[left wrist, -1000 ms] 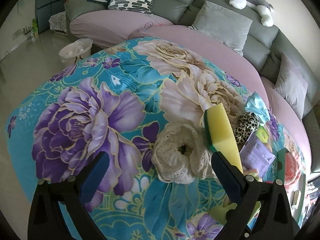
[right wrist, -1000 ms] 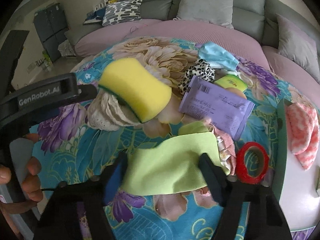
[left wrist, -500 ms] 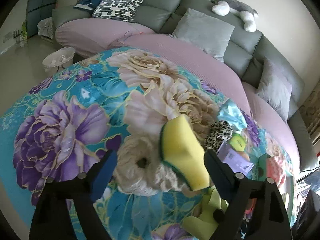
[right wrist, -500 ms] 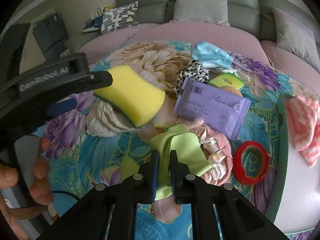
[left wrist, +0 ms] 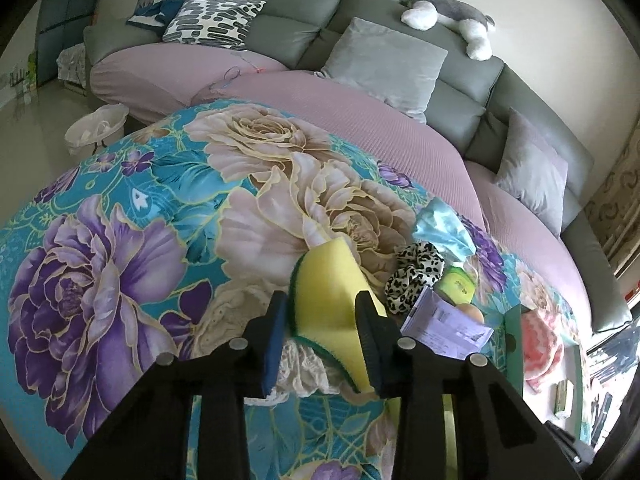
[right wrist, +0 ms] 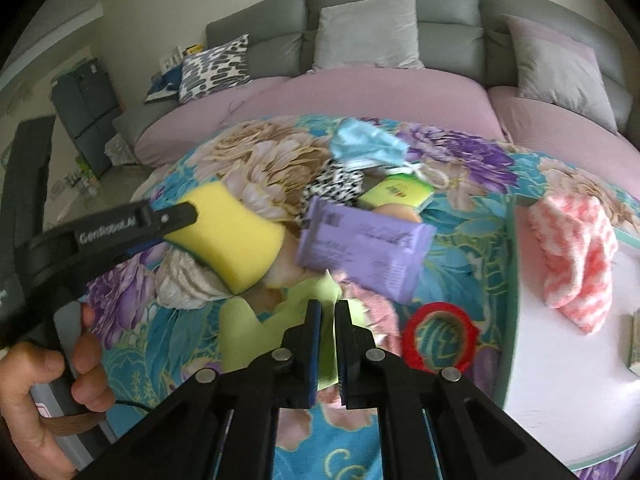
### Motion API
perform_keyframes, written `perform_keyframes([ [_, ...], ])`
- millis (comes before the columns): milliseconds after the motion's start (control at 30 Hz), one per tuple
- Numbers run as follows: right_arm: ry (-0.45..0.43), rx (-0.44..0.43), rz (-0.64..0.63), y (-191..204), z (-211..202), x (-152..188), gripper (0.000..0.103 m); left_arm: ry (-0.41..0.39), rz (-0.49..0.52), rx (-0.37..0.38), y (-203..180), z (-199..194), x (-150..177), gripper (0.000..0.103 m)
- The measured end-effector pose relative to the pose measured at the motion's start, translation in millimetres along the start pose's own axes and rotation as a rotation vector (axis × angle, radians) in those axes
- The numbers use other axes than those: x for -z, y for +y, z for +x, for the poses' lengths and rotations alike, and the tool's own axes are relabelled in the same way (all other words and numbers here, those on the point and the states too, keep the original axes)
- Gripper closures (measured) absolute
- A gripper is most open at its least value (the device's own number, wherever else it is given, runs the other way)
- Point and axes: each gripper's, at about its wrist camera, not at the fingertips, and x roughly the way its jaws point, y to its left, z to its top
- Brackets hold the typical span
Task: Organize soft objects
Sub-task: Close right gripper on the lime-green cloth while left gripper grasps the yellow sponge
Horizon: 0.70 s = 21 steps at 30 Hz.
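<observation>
- "GenRobot.AI" in white letters along the black finger of the left gripper (right wrist: 192, 216), seen from the right wrist view.
- Barcode and lines of small print on the purple packet (right wrist: 362, 246), too blurred to read.
- Dark print on the green pack (right wrist: 394, 191) behind it, illegible.
- Nothing readable in the left wrist view.

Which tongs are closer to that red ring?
Right. The right tongs, pinching the green cloth, sit just beside the red ring; the left tongs grip the sponge farther off.
</observation>
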Motion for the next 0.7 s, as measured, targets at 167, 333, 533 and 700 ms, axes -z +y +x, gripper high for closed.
perform_keyframes([
  [167, -0.017, 0.022, 0.037, -15.1, -5.4, -2.9, 0.096, -0.02, -0.008, 0.023, 1.7, -4.2, -0.1, 0.073],
  [333, -0.04, 0.029, 0.078, -28.7, -12.4, -4.4, 0.096, -0.065, -0.032, 0.087, 1.9, -17.0, -2.9, 0.074],
  [533, -0.078, 0.018, 0.112, -41.3, -25.9, -7.2, 0.096, -0.142, -0.03, 0.139, -4.8, -40.7, -7.0, 0.073],
  [700, -0.046, -0.032, 0.089, -35.2, -21.9, -5.5, 0.093, -0.147, -0.011, 0.096, -11.4, -44.5, -6.5, 0.073],
])
